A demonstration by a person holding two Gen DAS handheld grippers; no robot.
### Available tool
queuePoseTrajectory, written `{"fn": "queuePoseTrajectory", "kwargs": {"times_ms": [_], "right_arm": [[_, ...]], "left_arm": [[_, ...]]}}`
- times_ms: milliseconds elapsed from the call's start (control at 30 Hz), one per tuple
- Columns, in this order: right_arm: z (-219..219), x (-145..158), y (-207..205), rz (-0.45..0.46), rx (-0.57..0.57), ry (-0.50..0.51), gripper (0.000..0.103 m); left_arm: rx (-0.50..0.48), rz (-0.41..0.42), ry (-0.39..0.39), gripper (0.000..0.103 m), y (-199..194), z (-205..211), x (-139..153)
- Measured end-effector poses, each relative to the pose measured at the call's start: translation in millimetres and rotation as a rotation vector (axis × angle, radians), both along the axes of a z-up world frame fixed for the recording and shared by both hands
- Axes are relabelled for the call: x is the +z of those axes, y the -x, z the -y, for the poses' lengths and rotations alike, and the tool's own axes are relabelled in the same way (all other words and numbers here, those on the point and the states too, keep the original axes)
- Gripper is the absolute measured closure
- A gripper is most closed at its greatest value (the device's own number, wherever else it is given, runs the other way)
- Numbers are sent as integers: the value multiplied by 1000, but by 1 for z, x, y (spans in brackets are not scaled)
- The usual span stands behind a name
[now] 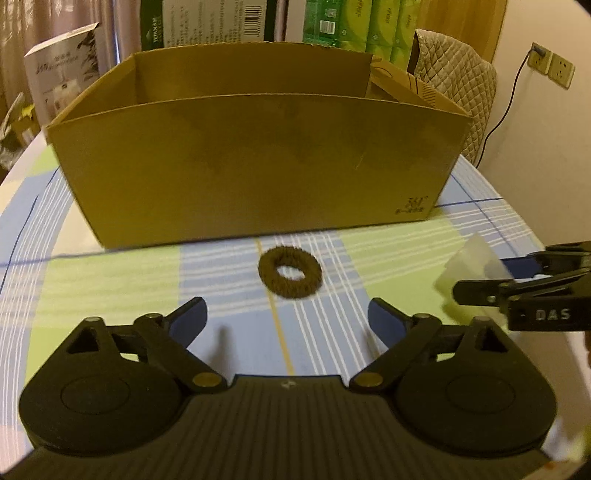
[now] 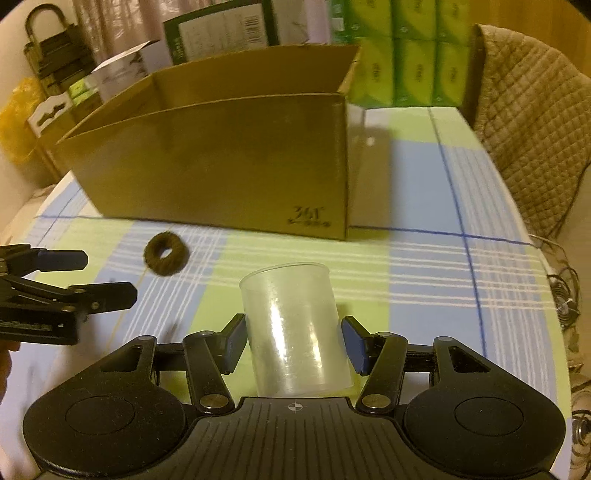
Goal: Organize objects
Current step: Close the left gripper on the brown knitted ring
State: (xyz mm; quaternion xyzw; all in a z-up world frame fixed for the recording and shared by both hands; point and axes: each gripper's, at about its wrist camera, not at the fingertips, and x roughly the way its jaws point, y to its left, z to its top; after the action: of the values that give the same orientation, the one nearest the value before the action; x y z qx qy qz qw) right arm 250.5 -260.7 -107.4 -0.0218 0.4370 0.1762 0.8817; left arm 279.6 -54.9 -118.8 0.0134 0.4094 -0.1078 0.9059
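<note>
A brown fuzzy hair tie (image 1: 290,272) lies flat on the plaid tablecloth, just ahead of my left gripper (image 1: 287,317), which is open and holds nothing. An open cardboard box (image 1: 258,166) stands right behind the hair tie. In the right wrist view my right gripper (image 2: 293,341) is shut on a translucent plastic cup (image 2: 295,332), mouth pointing away, tilted slightly. The hair tie (image 2: 166,257) lies to its front left, and the cardboard box (image 2: 221,166) stands beyond. The left gripper (image 2: 109,276) reaches in from the left. From the left wrist view the right gripper (image 1: 495,277) and the cup (image 1: 469,264) appear at the right edge.
Green tissue packs (image 2: 410,51) and printed cartons (image 1: 207,22) stand behind the box. A quilted chair cover (image 2: 535,122) is at the table's right side. Wall sockets with a cable (image 1: 550,62) are at the far right. The round table edge (image 2: 554,314) curves near the right.
</note>
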Motion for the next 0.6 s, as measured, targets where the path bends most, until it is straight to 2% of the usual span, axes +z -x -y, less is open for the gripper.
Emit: {"fn": "queuePoseTrajectory", "kwargs": {"times_ms": [167, 233, 267, 533, 600], "right_arm": [[1, -2, -7, -8, -40, -18, 51], [1, -2, -7, -3, -47, -21, 51], [1, -2, -8, -1, -48, -23, 51], [6, -4, -10, -11, -69, -38, 51], [6, -4, -10, -10, -70, -40, 51]], "left_arm": [[-9, 31, -37, 19, -15, 8, -8], [-7, 31, -42, 24, -21, 11, -12], [-6, 29, -45, 30, -24, 12, -13], [1, 18, -56, 39, -38, 21, -25], [6, 12, -65, 53, -39, 22, -27]]}}
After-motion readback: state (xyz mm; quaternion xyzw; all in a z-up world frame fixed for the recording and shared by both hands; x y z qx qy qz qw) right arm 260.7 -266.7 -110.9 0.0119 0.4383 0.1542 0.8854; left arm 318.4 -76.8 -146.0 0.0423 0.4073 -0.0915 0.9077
